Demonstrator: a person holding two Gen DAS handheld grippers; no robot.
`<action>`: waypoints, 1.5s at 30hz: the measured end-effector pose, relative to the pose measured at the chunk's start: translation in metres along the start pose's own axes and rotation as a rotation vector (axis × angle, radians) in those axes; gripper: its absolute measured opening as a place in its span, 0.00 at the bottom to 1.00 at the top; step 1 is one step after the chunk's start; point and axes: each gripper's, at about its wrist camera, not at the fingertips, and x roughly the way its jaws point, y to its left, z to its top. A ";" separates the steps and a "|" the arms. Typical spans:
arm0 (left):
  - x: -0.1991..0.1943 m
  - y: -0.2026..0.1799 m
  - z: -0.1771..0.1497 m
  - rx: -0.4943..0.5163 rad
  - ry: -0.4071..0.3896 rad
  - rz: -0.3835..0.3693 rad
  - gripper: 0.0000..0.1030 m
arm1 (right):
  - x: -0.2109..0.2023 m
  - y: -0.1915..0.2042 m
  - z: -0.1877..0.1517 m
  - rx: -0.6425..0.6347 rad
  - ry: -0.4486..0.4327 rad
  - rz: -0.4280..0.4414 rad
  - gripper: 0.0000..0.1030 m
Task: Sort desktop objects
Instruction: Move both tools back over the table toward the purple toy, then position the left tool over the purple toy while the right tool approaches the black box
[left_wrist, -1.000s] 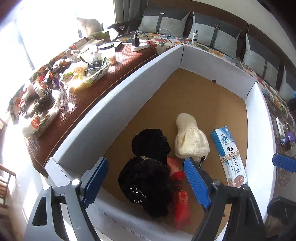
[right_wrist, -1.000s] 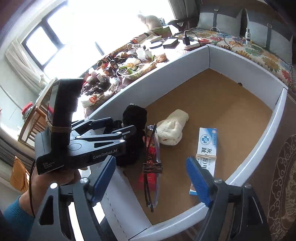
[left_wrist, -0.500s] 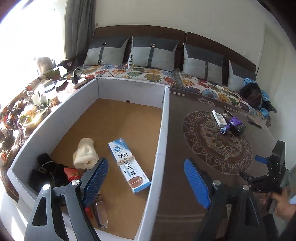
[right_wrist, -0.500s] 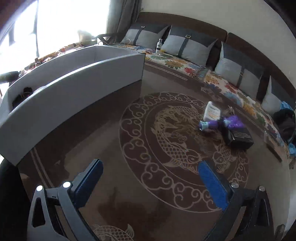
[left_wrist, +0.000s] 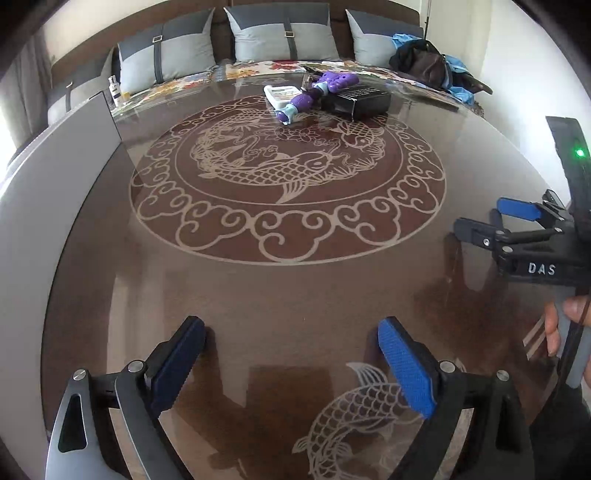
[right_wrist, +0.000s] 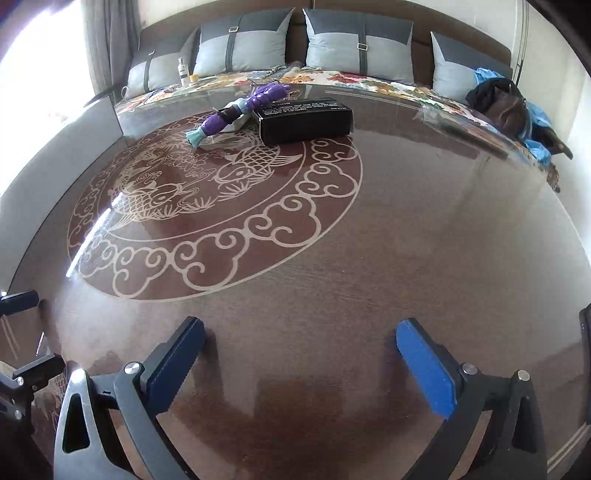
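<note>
well beyond both jaws (gaping): purple toy (right_wrist: 243, 109)

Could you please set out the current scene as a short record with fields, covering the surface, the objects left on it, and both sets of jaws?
surface: glass-topped table with fish and cloud pattern
remaining objects: black box, purple toy, white tube, clustered at the far side
toy and box: touching
bin: white-walled box at the left edge
left gripper: jaws opening, nothing between them
right gripper: jaws wide open, nothing between them
background: sofa with grey cushions
</note>
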 end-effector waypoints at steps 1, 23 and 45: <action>0.005 -0.001 0.006 -0.012 0.001 0.006 1.00 | 0.000 0.000 0.001 0.000 0.000 0.000 1.00; 0.022 0.003 0.031 -0.009 -0.043 0.000 1.00 | -0.002 0.005 -0.004 0.001 -0.006 -0.001 1.00; 0.087 0.017 0.136 0.065 -0.030 -0.042 1.00 | -0.002 0.004 -0.004 -0.001 -0.006 0.001 1.00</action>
